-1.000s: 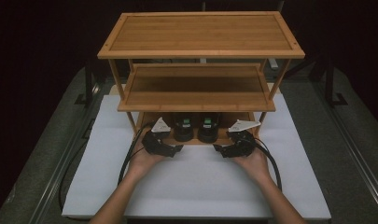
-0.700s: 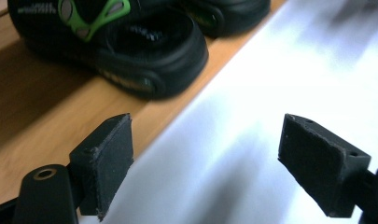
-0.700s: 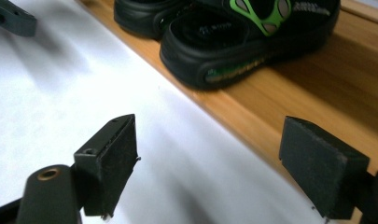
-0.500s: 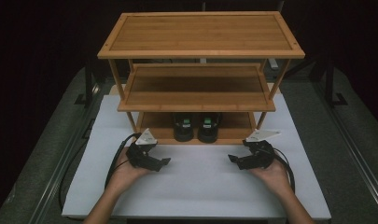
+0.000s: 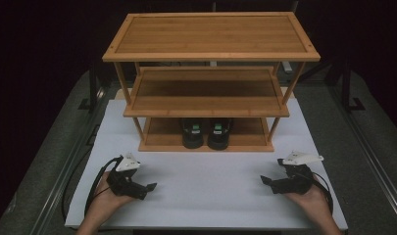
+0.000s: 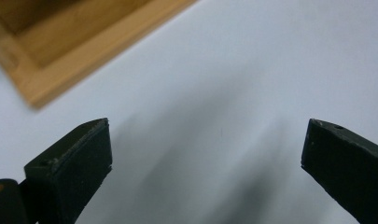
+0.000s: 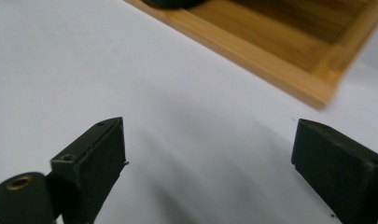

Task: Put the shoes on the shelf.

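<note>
A pair of black shoes [image 5: 207, 132] stands side by side in the middle of the bottom shelf of a three-tier bamboo rack [image 5: 210, 34]. My left gripper [image 5: 149, 187] lies low over the white board at the front left, well clear of the rack. Its jaws have just been opening and stand wide apart with nothing between them [image 6: 207, 144]. My right gripper [image 5: 265, 181] mirrors it at the front right. It too has just been opening and holds nothing [image 7: 210, 144]. A rack corner [image 6: 60, 51] shows in the left gripper view, and the rack's bottom edge [image 7: 280, 42] in the right gripper view.
The white board [image 5: 210, 200] covers the table under the rack and the hands. Grey table surface [image 5: 367, 161] with metal rails runs along both sides. A black cable [image 5: 90, 188] loops beside the left hand. The rack's upper two shelves are bare.
Both hands drew back from the rack's bottom shelf toward the front edge and spread apart, left going left and right going right. Both pairs of jaws opened wider.
</note>
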`<state>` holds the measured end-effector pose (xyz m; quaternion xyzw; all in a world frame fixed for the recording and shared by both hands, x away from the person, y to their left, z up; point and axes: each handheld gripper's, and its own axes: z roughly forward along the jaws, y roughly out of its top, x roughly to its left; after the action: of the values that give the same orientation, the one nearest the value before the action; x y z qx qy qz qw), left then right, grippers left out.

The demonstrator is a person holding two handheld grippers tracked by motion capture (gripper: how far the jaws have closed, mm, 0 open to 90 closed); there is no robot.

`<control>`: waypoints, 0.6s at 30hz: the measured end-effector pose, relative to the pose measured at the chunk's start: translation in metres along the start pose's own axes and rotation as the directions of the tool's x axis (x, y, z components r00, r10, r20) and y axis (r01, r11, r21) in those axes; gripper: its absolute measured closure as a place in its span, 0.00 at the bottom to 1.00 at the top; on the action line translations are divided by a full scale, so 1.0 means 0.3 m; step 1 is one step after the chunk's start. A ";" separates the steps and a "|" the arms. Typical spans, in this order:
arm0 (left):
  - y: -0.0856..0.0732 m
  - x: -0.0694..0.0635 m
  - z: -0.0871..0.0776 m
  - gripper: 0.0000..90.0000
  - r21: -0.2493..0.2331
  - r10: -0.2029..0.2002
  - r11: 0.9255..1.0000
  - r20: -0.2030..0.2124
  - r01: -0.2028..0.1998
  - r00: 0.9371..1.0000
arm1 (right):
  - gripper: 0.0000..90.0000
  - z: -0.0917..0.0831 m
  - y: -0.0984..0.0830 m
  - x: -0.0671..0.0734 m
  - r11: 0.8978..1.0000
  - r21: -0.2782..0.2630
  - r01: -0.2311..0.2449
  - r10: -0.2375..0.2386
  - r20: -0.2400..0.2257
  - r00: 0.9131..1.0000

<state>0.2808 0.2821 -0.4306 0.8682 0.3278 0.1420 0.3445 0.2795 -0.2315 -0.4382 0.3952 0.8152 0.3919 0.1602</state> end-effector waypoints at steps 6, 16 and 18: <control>-0.087 0.002 -0.051 0.02 -0.004 -0.018 1.000 -0.020 0.018 1.000 | 0.06 -0.033 -0.062 -0.027 0.999 0.023 -0.028 0.027 0.055 0.998; -0.173 0.022 -0.066 0.00 -0.003 -0.056 0.998 -0.042 0.056 0.998 | 0.02 -0.044 -0.117 -0.052 0.993 0.095 -0.063 0.051 0.124 0.991; -0.174 0.022 -0.066 0.00 -0.006 -0.060 0.998 -0.041 0.060 0.997 | 0.02 -0.042 -0.117 -0.057 0.993 0.098 -0.069 0.058 0.116 0.992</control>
<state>0.2519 0.3252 -0.4522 0.8541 0.3603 0.1503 0.3438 0.2650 -0.2646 -0.4579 0.4501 0.8107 0.3319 0.1730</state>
